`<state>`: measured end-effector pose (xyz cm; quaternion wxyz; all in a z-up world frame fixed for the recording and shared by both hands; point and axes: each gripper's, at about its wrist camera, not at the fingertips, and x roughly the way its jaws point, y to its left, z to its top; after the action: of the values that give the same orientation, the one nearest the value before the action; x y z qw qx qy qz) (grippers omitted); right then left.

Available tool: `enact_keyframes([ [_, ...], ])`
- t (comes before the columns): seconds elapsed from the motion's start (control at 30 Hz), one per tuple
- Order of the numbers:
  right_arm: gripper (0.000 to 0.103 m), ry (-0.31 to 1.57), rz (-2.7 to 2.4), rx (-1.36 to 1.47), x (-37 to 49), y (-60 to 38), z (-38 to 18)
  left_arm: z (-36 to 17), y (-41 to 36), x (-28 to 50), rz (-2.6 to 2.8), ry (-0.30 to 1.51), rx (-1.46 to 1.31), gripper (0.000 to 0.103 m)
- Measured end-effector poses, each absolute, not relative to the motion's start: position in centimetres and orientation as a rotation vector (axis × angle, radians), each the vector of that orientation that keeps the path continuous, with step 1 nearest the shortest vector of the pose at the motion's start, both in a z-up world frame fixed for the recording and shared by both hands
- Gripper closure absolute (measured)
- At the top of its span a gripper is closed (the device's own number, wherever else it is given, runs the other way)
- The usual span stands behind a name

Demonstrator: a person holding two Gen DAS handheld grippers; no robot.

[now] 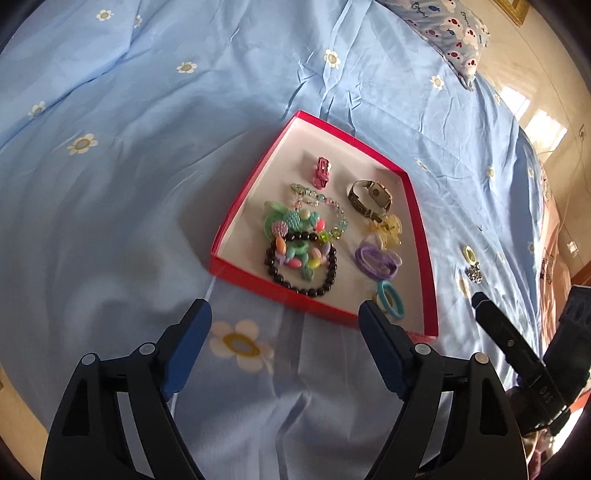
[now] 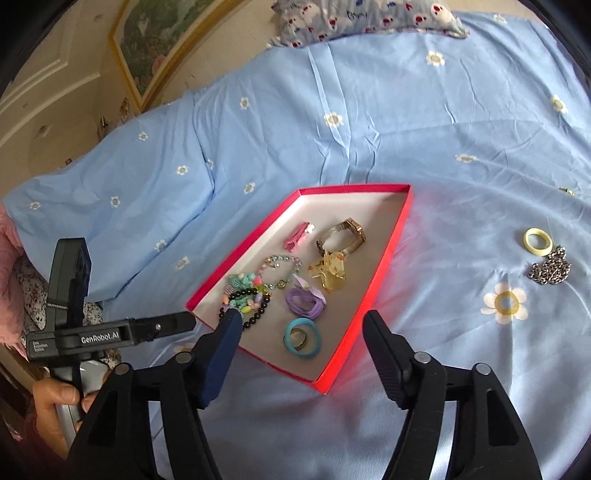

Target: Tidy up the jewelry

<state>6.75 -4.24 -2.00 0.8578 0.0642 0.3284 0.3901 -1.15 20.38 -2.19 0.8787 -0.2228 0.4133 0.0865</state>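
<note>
- Blue flowered bedsheet [image 2: 369, 110] carries everything: a shallow red cardboard box [image 2: 384, 258] of jewelry lies just ahead of both grippers' fingers.
- Left gripper [image 1: 284, 317] and right gripper [image 2: 299, 332] gape wide, holding nothing.
- Right of the right fingers, outside the box, lie a pale yellow ring [image 2: 538, 240] and a silver chain [image 2: 550, 271], touching.
- Likely next: pinch the chain's bunched middle, lifting clear of the ring.

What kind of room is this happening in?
Most likely a bedroom: the red box of jewelry sits on a bed's blue flowered sheet, with a patterned pillow at its head and a framed painting on the wall.
</note>
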Motion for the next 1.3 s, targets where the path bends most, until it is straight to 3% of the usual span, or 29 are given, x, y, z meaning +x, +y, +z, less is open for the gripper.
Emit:
enact_keyframes([
  [0.4,0.025,0.690,0.801,0.069,4.9,-5.3,-1.2,0.2,17.4,-3.5,0.251,0.790,-0.260,0.014],
  [0.5,0.024,0.674,0.800,0.016,4.7,-5.4,0.9,2.4,16.7,-3.9,0.250,0.747,-0.189,0.004],
  [0.57,0.016,0.635,0.797,-0.040,4.4,-5.4,3.1,3.9,16.3,-4.0,0.266,0.711,-0.150,0.000],
  [0.63,0.000,0.588,0.798,-0.077,4.0,-5.4,5.1,5.1,16.0,-4.2,0.287,0.670,-0.119,0.000],
  [0.73,0.000,0.513,0.799,-0.125,3.2,-5.3,6.9,5.4,15.7,-4.2,0.322,0.637,-0.086,0.000],
  [1.3,0.000,0.609,0.729,-0.095,3.6,-4.2,-1.8,-1.6,15.1,-3.7,0.382,0.761,-0.069,0.000],
])
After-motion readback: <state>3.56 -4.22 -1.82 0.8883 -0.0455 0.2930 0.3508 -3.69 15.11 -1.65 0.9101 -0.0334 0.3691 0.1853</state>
